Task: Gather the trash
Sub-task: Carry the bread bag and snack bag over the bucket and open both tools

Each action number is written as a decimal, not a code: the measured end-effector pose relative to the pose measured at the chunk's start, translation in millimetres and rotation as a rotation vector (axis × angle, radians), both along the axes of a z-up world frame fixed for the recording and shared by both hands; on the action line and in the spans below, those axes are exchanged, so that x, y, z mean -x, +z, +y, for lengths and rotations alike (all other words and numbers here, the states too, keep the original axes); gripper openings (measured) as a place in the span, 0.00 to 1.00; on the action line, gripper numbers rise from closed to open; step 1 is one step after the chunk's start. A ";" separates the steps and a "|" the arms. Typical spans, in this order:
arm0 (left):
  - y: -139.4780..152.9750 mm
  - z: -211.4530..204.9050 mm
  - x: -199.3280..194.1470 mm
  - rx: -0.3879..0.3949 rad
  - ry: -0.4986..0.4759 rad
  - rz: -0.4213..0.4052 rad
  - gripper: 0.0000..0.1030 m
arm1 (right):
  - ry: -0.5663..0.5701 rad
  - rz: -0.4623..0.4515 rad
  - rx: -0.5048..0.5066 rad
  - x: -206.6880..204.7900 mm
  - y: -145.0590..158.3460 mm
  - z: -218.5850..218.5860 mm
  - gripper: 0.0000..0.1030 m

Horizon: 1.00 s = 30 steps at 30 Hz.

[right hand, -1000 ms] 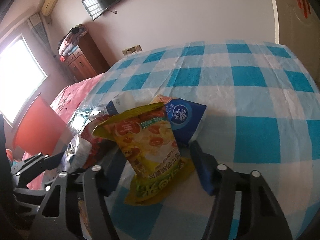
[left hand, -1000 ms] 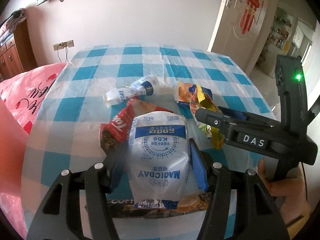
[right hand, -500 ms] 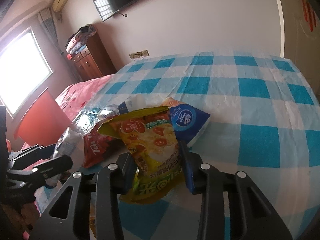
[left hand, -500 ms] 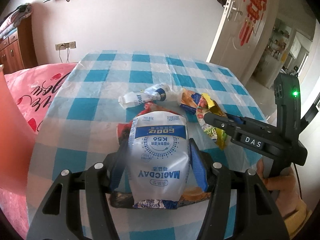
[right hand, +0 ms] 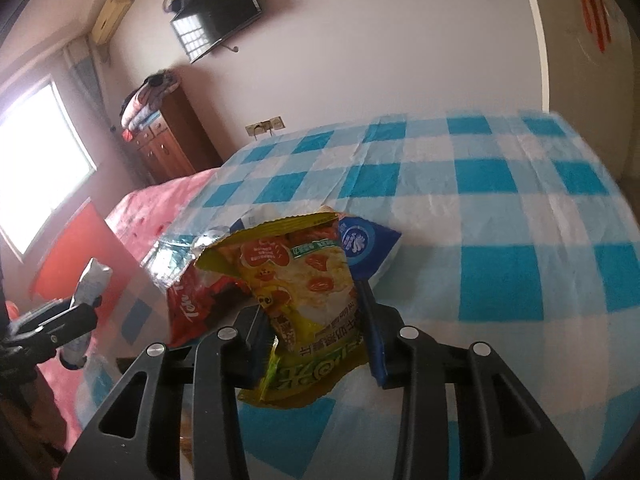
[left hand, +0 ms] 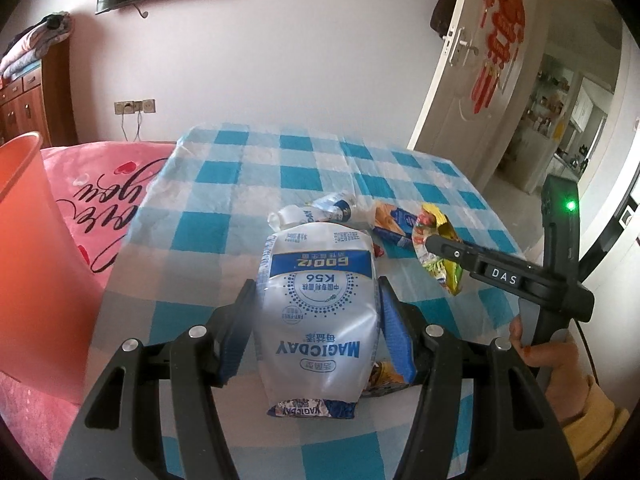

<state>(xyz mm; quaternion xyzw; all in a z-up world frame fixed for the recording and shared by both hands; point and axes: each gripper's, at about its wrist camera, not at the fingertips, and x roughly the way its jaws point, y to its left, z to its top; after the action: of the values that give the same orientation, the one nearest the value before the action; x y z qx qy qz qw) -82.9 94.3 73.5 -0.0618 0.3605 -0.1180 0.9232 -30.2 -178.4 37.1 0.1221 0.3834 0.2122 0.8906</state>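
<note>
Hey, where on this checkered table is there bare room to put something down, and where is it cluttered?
The far half of the checkered tablecloth, toward the wall, is bare, as is the stretch right of the blue packet. Wrappers crowd the near middle: the crumpled white wrapper, the red wrapper and the yellow snack bag.

Orange bin cut by left edge; red wrapper half hidden behind yellow snack bag.

Right gripper jaws just closed onto yellow snack bag — seemingly lifted; white pouch raised.
</note>
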 end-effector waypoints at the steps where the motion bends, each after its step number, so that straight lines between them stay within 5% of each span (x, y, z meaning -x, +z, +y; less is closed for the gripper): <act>1: 1.5 2.4 0.8 0.003 0.002 -0.005 0.58 | -0.006 0.022 -0.040 -0.4 -1.6 -2.7 0.38; 8: 17.0 20.2 7.8 0.015 0.021 -0.058 0.58 | -0.045 0.109 -0.196 0.2 -0.1 -10.8 0.38; 15: 39.9 47.0 19.9 0.037 0.063 -0.130 0.58 | -0.021 0.067 -0.192 7.1 36.8 10.7 0.38; 30: 100.2 149.1 61.2 0.052 0.305 -0.299 0.58 | 0.331 0.000 -0.237 -2.0 132.7 172.2 0.38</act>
<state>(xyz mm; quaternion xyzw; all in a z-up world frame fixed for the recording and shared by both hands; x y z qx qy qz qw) -144.1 243.4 173.7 -0.1214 0.2028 0.0061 0.9716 -28.2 -6.2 169.8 0.1613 0.3708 0.3991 0.8230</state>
